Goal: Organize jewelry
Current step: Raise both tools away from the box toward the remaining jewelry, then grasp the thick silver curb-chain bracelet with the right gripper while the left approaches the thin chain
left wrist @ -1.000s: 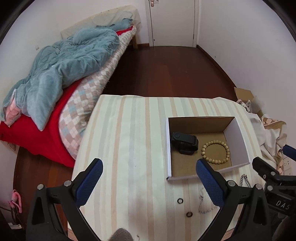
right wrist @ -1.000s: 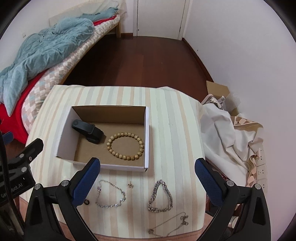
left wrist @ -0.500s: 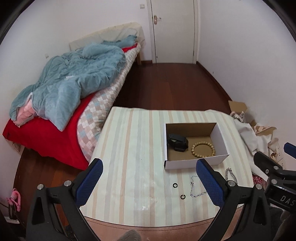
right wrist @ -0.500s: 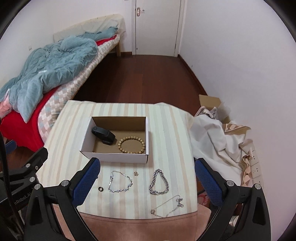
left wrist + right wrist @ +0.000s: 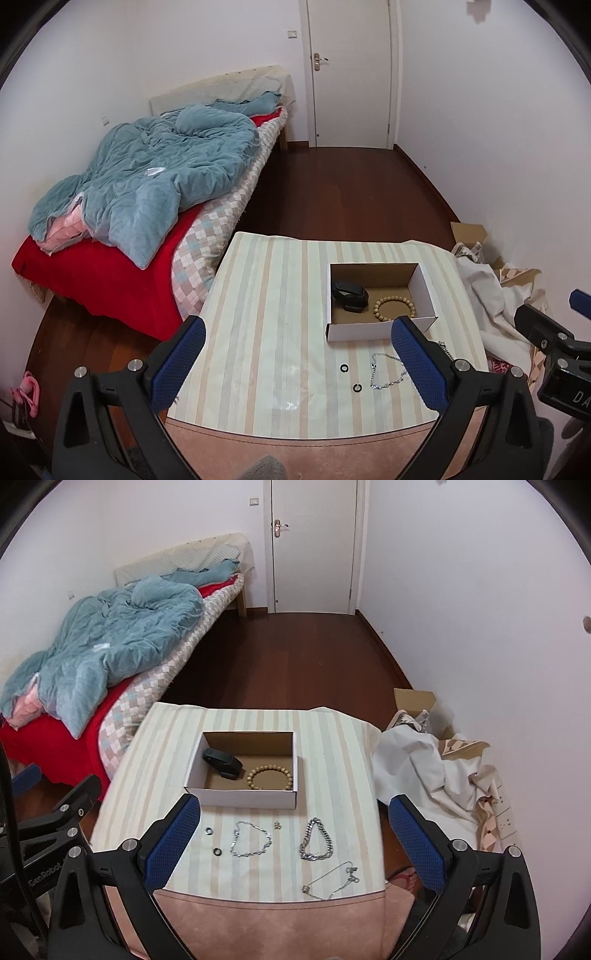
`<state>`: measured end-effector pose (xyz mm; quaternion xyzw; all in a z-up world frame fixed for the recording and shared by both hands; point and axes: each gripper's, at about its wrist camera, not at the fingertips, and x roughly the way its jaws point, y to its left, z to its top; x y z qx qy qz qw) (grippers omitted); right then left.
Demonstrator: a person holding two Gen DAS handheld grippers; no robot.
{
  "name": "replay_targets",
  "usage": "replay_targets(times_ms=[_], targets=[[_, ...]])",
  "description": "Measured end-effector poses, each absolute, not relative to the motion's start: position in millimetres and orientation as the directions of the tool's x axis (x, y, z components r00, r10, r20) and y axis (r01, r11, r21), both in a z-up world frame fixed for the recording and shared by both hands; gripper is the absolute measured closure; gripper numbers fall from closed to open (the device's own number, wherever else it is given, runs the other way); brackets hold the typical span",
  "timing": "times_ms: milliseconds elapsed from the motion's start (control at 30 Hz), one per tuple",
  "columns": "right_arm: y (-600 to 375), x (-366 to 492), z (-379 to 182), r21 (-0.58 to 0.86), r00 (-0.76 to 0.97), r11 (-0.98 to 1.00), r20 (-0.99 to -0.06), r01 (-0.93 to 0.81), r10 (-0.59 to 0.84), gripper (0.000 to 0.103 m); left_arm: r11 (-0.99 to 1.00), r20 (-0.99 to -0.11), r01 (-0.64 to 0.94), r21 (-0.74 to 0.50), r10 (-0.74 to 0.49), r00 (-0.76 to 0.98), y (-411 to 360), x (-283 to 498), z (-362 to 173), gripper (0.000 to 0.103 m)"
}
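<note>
Both the left gripper (image 5: 297, 356) and the right gripper (image 5: 293, 836) hang wide apart and empty above the near table (image 5: 332, 746) edge; the left one's body reads "GenRobot" in the right wrist view. Beyond them lie two rings (image 5: 213, 840), three chains (image 5: 251, 839) and an earring (image 5: 277, 825). Farther back, the box (image 5: 243, 797) holds a bead bracelet (image 5: 269, 778) beside a black band (image 5: 222, 763).
</note>
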<state>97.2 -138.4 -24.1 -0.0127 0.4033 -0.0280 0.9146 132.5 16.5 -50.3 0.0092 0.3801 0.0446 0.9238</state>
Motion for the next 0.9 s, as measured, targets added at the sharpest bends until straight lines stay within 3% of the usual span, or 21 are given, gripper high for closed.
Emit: replay_targets(times_ms=[167, 333, 367, 467, 600, 900], targets=[[-154.3, 90.8, -36.1, 0.001, 0.701, 0.998, -0.712, 0.057, -0.039, 0.000, 0.990, -0.696, -0.131, 0.051, 0.129, 0.707, 24.3, 129.4, -65.4, 0.000], [-195.5, 96.2, -88.4, 0.046, 0.609, 0.982, -0.789, 0.182, -0.076, 0.000, 0.984, -0.758, -0.163, 0.064, 0.155, 0.634, 31.5, 137.7, -112.0, 0.000], [-205.4, 97.6, -102.4, 0.060, 0.589, 0.977, -0.804, 0.206, -0.075, 0.005, 0.983, -0.769, -0.170, 0.073, 0.164, 0.617, 32.5, 139.1, -122.2, 0.000], [-229.4, 105.2, -145.1, 0.062, 0.515, 0.964, -0.853, 0.258, -0.083, 0.032, 0.981, -0.813, -0.166, 0.097, 0.175, 0.555, 32.5, 147.4, -154.7, 0.000], [-245.7, 119.6, -194.4, 0.076, 0.448, 0.962, -0.893, 0.262, -0.052, 0.038, 0.978, -0.849, -0.163, 0.128, 0.193, 0.492, 31.0, 159.4, -191.5, 0.000], [-230.8, 170.9, -268.9, -0.029, 0.358, 0.981, -0.928, 0.193, -0.098, 0.038, 0.987, -0.918, -0.130, 0.092, 0.135, 0.373, 25.3, 185.1, -251.7, 0.001]])
